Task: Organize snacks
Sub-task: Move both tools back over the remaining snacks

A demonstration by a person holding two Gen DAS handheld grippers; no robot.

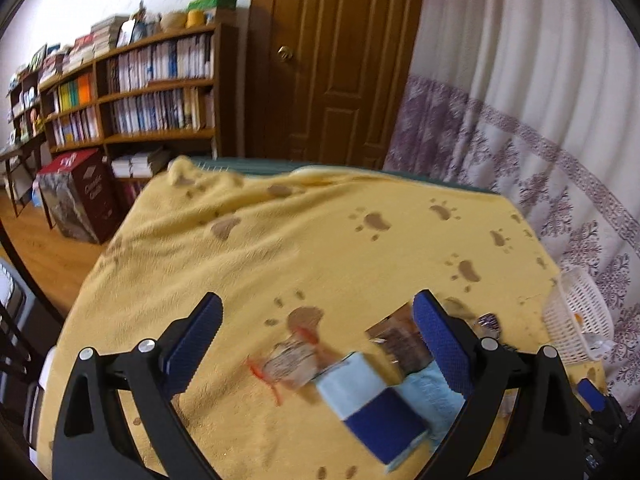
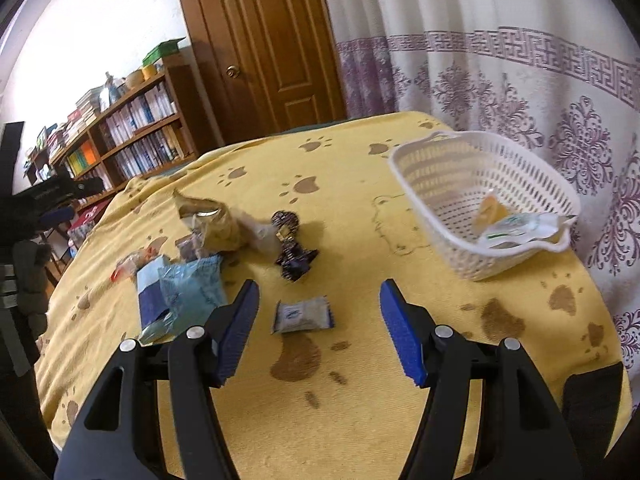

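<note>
Snacks lie on a yellow paw-print blanket. My right gripper is open and empty, with a small grey wrapped snack lying between its fingers. Beyond it lie a dark purple packet, a beige bag, a light blue packet and a blue-and-pale box. A white basket at the right holds a few packets. My left gripper is open and empty above the box and a clear wrapper with red ends.
A curtain hangs close behind the basket and the table's right edge. A wooden door and bookshelves stand beyond the far edge. A dark box sits on the floor at the left.
</note>
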